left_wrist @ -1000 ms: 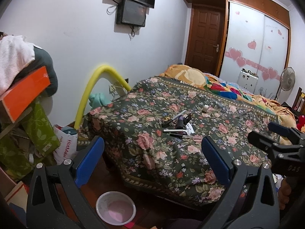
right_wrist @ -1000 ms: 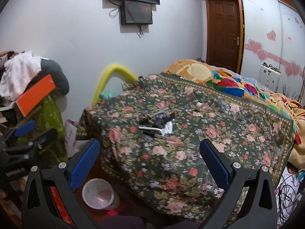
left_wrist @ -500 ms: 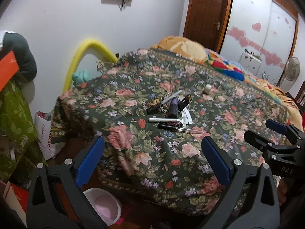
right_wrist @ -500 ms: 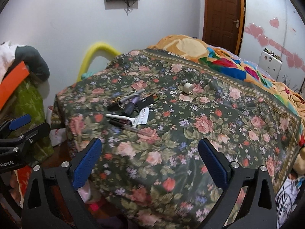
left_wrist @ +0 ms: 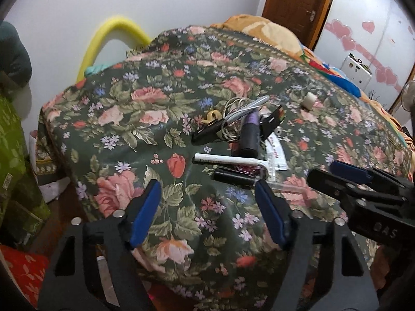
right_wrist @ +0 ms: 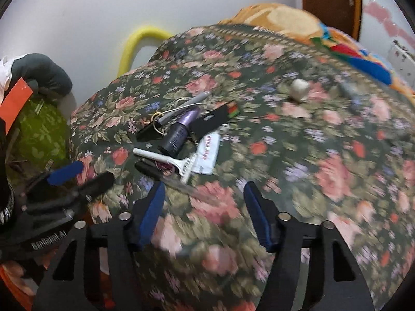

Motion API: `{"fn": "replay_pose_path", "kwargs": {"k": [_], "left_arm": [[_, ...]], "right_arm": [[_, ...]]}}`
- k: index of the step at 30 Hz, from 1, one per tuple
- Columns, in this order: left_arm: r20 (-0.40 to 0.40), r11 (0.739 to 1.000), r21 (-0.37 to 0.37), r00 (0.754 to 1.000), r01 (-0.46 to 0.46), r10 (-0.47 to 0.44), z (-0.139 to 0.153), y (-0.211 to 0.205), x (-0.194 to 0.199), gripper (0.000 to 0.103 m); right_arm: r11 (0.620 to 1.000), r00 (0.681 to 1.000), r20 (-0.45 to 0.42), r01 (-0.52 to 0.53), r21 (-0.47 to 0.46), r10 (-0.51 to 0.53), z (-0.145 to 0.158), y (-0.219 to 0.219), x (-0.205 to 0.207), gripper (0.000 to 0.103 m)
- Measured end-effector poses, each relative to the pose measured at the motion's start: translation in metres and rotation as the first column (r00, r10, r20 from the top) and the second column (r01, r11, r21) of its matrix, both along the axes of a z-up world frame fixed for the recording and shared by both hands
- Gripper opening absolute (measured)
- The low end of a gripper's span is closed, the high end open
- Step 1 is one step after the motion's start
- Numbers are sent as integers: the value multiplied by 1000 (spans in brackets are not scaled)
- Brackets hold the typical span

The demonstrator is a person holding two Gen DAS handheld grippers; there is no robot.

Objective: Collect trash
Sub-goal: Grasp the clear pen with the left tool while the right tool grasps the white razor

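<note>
Right wrist view blurs the floral bedspread [right_wrist: 324, 155]; razor [right_wrist: 168, 161] stays legible.

Bedspread [left_wrist: 145, 119]: dark green, pink and red roses, small lilac flowers. Razor [left_wrist: 233, 160]: white. Bottle [left_wrist: 249, 134]: purple cap end, dark body. Flat case [right_wrist: 215, 120]: black, with a red and green end. Foam tube [left_wrist: 103, 44]: yellow. Wall [left_wrist: 77, 5]: white. Door [left_wrist: 298, 2]: brown wood. Left tongs [left_wrist: 207, 212], right tongs [right_wrist: 205, 213]: black with blue pads.
</note>
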State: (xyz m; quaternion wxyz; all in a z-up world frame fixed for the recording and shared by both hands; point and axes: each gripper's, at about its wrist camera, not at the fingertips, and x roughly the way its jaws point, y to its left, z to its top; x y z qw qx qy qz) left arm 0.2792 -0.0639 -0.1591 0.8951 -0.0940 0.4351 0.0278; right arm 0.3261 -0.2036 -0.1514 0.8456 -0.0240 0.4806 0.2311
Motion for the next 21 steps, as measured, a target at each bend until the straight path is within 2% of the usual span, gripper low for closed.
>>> {"fn": "replay_pose_path", "kwargs": {"k": [3,7,10,11,12,15,21], "left_arm": [[-7,1000,-11,1000,-9,9,-6,6,3,69],[-20,999,-31,1000,-9,8,-13,13,4,69],[-27,1000,-30,1000,-4,3,-16,13,5,67],[-29,1000,-28,1000,-6,5,-17,12,5,67],[-33,999,-32,999,-7,6,-18,11,6,66],[-44,997,-73,999,-4,1,-19,7,10,63],[-66,995,-98,998,-10,4,-17,-10,19,63]], "right_arm": [[999,999,-29,-39,-15,38,-15,14,13,40],[998,994,-97,-51,-25,48,-38,24,24,35],[999,994,-100,-47,9,48,-39,23,25,31],[999,993,-105,-47,9,48,-39,24,26,16],[999,992,-118,-54,5,54,-41,25,28,13],[999,994,-100,-51,10,52,-37,22,27,12],[999,999,-49,4,34,-3,-16,-4,20,12]]}}
